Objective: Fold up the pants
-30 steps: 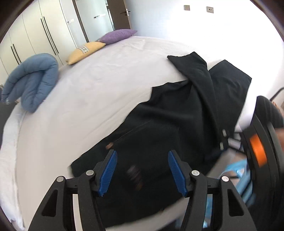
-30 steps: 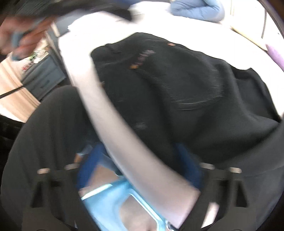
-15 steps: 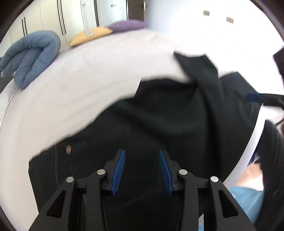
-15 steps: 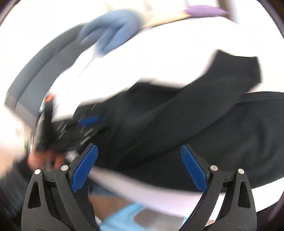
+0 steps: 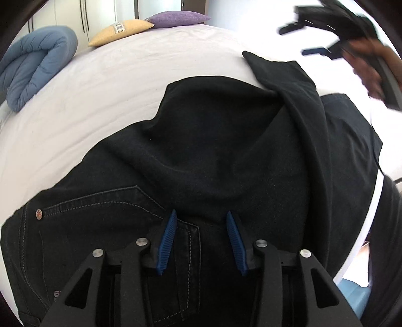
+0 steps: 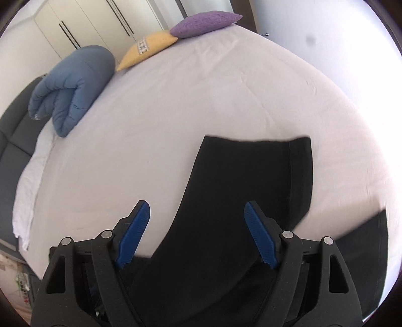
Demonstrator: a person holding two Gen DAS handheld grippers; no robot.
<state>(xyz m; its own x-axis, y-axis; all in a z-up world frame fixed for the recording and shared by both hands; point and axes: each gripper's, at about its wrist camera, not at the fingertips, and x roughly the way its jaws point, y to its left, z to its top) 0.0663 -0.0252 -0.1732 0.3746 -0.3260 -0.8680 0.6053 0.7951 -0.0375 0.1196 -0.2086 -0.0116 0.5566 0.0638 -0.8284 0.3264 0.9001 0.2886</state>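
Note:
Black pants point(image 5: 226, 156) lie spread on the white bed point(image 5: 100, 95), waist end near me with a pocket and rivet at lower left. My left gripper point(image 5: 201, 218) is partly open just above the waist area, holding nothing. One pant leg point(image 6: 246, 181) runs across the sheet, its hem at the far end. My right gripper point(image 6: 197, 208) is wide open above that leg, holding nothing. It also shows in the left wrist view point(image 5: 326, 32), blurred, at upper right.
A rolled blue duvet point(image 6: 72, 85) lies at the bed's far left. A yellow pillow point(image 6: 148, 47) and a purple pillow point(image 6: 206, 22) sit at the far edge. White wardrobes point(image 6: 100, 22) stand behind. A dark headboard point(image 6: 15, 125) is at left.
My left gripper moved forward over the pants' waist and its jaws narrowed. My right gripper swung from the bed's edge to above the pant leg near its hem.

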